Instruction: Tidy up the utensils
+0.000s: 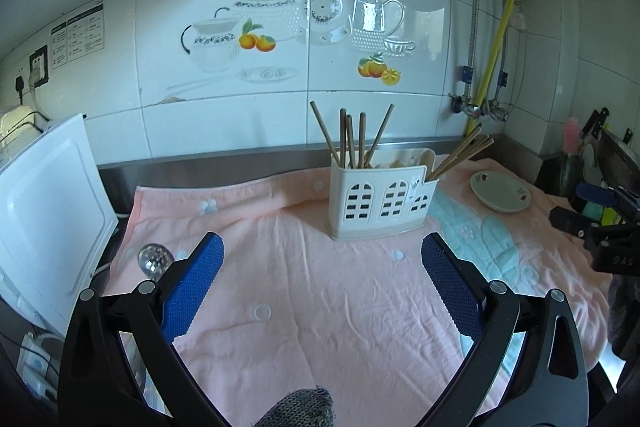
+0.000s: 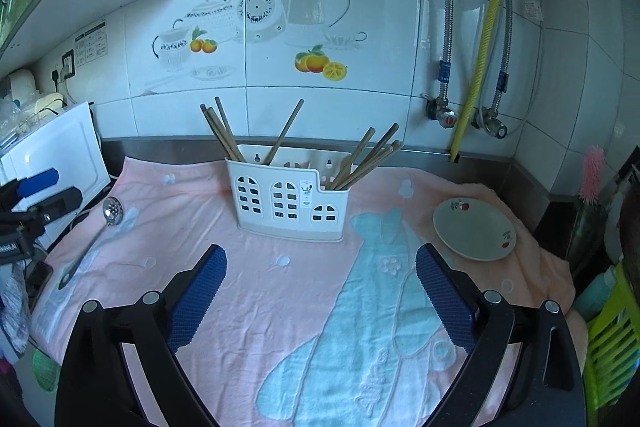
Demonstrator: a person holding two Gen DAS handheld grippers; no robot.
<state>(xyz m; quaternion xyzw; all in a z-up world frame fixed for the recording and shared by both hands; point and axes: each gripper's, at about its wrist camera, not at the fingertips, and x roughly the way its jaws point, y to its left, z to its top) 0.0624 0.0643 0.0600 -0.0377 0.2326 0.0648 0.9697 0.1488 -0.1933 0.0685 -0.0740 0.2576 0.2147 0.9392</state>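
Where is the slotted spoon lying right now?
The slotted spoon lies flat at the pink towel's left edge in the right wrist view, left of the utensil holder, beside the white appliance.

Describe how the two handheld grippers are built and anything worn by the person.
Each gripper, left and right, has glossy black linkage arms with silver pivot bolts and two fingers faced with blue dimpled pads. White lettering marks the right gripper's body, partly cut off in the left view. A grey knitted sleeve or glove shows beneath the left one.
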